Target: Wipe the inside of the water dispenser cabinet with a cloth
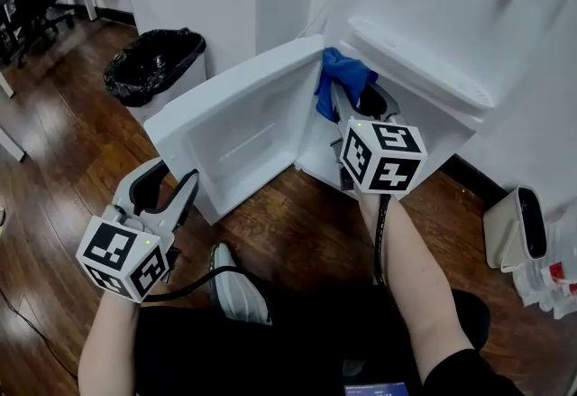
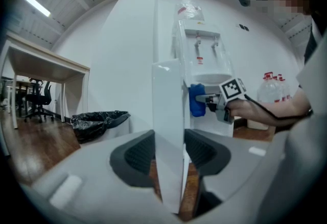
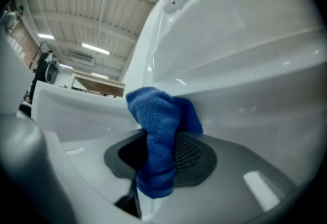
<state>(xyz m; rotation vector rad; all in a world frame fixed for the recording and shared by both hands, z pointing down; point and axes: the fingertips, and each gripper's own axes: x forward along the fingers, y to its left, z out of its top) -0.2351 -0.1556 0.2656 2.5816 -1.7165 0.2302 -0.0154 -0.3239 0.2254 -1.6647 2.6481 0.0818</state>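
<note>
Wood floor (image 1: 297, 232) runs under a white dispenser (image 1: 451, 15) that stands against a white wall, with a bin (image 1: 155, 63) lined in black off to the left. You are low down in front of it, and the door (image 1: 243, 124) of its cabinet (image 1: 317, 146) is swung wide open toward you. Your left gripper (image 1: 178, 179) points roughly level, and its jaws are clenched on the door's free edge, with the thin white panel upright between the two pads. Your right gripper (image 1: 361, 101) is raised to the top of the cabinet opening, just under the dispenser's ledge. Its jaws are grasping the blue cloth (image 3: 158, 131), which is pinched between the pads, with a short end hanging below them. The bunched upper end of the cloth sits at the upper corner of the opening near the door's hinge side, up against the white shell.
</note>
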